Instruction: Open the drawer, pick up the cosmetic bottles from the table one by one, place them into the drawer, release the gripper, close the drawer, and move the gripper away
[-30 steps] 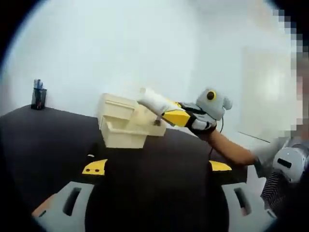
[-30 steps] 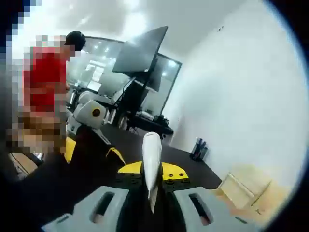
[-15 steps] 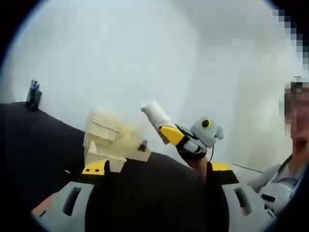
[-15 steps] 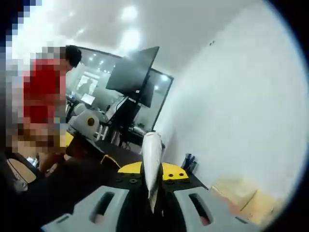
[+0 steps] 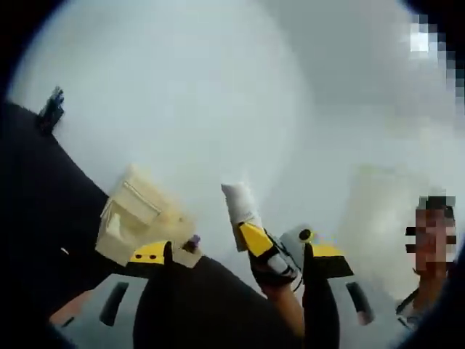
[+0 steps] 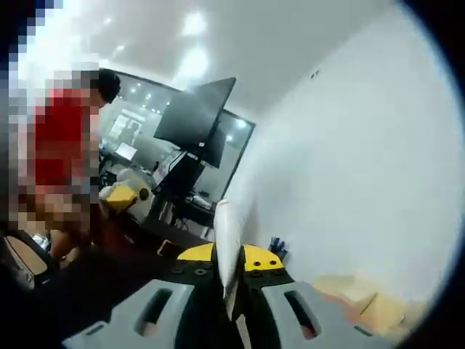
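Glossy white plastic bottle (image 6: 228, 247), matt pale wooden drawer box (image 5: 134, 222), matt black table (image 5: 43, 196).

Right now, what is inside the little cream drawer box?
I cannot tell. The drawer box sits tilted and blurry on the black table, so its inside is hidden.

White bottle (image 6: 227, 243); cream drawer unit (image 5: 134, 222); black table (image 5: 43, 196); yellow-and-black right claw (image 5: 263, 256); white wall (image 6: 349, 167)

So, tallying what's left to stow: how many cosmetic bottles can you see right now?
1: a white cosmetic bottle clamped in the right gripper, held up beside the cream drawer box. Others may be out of view.
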A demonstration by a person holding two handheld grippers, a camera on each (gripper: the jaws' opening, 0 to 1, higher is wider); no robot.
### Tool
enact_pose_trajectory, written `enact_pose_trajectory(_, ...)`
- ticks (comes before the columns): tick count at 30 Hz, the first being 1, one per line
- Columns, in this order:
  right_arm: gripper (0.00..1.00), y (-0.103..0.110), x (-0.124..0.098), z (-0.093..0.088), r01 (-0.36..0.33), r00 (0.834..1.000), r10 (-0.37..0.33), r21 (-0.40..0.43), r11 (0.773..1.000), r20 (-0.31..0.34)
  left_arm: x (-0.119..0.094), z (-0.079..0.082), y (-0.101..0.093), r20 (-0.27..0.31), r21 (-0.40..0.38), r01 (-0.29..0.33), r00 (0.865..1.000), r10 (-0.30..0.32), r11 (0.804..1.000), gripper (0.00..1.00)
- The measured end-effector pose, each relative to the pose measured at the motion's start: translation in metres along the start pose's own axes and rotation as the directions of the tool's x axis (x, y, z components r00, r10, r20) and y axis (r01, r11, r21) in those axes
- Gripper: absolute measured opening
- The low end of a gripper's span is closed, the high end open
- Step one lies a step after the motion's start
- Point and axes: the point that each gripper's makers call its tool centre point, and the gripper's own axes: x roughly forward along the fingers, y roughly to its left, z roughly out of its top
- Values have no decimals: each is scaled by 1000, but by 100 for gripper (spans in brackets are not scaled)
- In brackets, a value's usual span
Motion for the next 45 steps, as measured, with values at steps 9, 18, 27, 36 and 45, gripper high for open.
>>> enact_pose_trajectory(9, 9, 0, 0, 1, 22, 1000, -22, -23, 999, -5, 13, 8, 9, 129, -68, -21, 991, 30, 997, 64)
enact_pose_trajectory(18, 9, 7, 8, -7, 44, 999, -45, -31, 999, -21, 20, 16, 4, 237, -178, 26, 971, 17, 984, 56)
enact_pose_trajectory(27, 9, 11, 11, -10, 57, 998, -59, -65, 996, -31, 25, 15, 5, 293, -155, 9, 955, 37, 988, 46)
enact_pose_trajectory(36, 9, 16, 13, -13, 47, 998, -51, -85, 995, -43, 24, 20, 8, 326, -176, 10, 944, 48, 984, 36)
enact_pose_trajectory(45, 9, 21, 17, -16, 51, 997, -58, -119, 992, -58, 26, 20, 10, 336, -187, -3, 940, 67, 982, 29)
